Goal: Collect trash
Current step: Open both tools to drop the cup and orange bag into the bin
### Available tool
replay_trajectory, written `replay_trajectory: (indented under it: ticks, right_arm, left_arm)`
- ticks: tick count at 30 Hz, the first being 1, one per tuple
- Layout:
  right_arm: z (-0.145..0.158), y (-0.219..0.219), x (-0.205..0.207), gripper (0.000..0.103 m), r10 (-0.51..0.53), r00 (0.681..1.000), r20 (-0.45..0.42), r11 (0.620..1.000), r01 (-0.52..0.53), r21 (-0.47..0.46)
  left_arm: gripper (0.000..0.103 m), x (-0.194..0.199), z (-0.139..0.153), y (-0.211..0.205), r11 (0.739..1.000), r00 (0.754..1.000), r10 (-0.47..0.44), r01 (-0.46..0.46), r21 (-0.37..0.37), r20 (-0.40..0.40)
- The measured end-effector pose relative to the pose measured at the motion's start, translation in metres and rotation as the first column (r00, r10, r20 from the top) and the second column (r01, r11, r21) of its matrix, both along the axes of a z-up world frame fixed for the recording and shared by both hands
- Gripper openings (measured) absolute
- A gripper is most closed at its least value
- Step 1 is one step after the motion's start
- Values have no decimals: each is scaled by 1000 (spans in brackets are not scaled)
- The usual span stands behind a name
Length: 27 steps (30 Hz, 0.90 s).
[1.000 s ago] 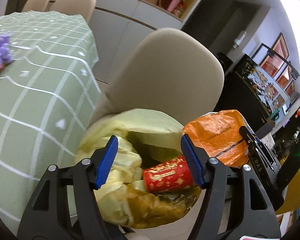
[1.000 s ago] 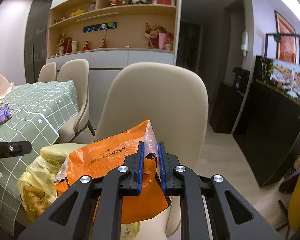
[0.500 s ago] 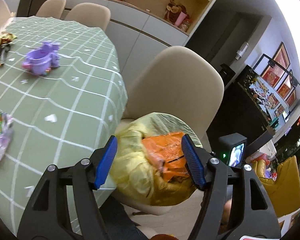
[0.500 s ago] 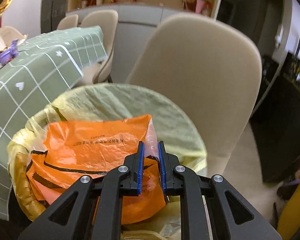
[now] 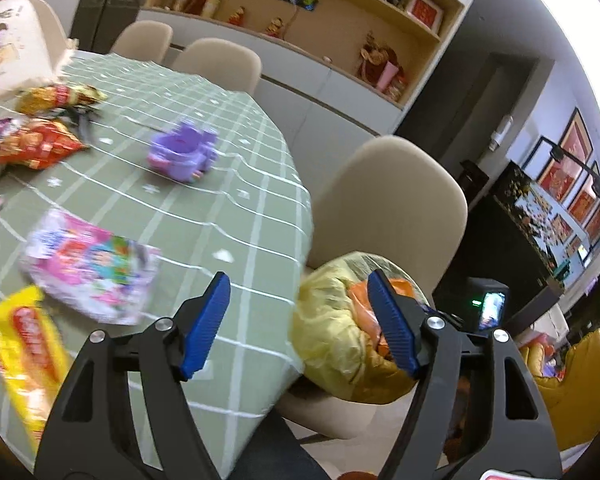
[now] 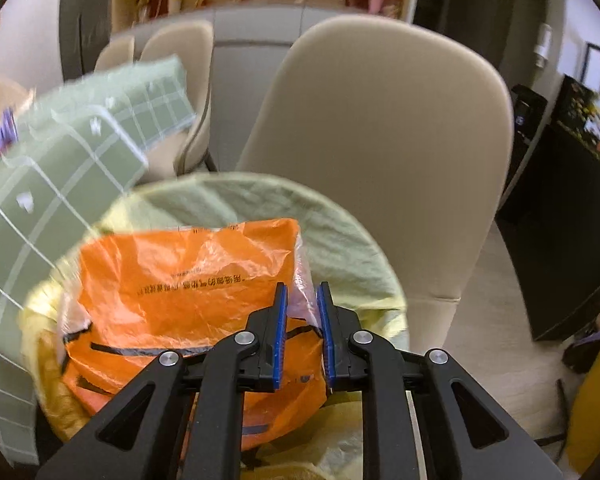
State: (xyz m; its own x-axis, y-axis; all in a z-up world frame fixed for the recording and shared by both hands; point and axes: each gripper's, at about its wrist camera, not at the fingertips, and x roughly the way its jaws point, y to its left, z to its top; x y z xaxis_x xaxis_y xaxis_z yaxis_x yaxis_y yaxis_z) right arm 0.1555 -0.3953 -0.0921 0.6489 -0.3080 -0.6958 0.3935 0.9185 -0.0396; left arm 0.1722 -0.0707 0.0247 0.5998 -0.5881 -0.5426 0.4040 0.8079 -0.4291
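A yellow-lined trash bin stands on a beige chair beside the table. My right gripper holds an orange plastic bag by its clear edge, inside the bin's mouth; its jaws stand slightly apart with the film between them. My left gripper is open and empty, above the table edge, with the bin between and behind its fingers. Wrappers lie on the green tablecloth: a pink packet, a yellow packet, red snack bags.
A purple toy sits mid-table. More beige chairs stand at the far side, before a cabinet with shelves. A dark TV stand is to the right. A paper bag stands at the far left.
My left gripper has pulled back and swung left over the table, bringing the wrappers into view. My right gripper has lowered the orange bag into the bin and its jaws have eased apart a little.
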Motion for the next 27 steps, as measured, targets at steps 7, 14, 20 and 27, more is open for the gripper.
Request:
replay_trajectory:
  ticks: [7,14,20,27]
  right_arm:
    - [18,-3,-18,51,12,997,81,998,-17,61]
    - [51,30,-26,57,70,980,185,997,-74,13]
    - [87,76,-31,57,167,954,250,986,-156,-64]
    - [100,121,-24,57,270,932,241,958,-235,-164]
  left_arm:
    - [68,-7,8,73,994,993,111,-111,-11,26]
    - [68,-16,17,139,974,971,223,-226,33,81]
    - [68,-20,15,196,937,941,320,-331,110,107]
    - [68,-13,0,235,914,924,379,-382,138,44]
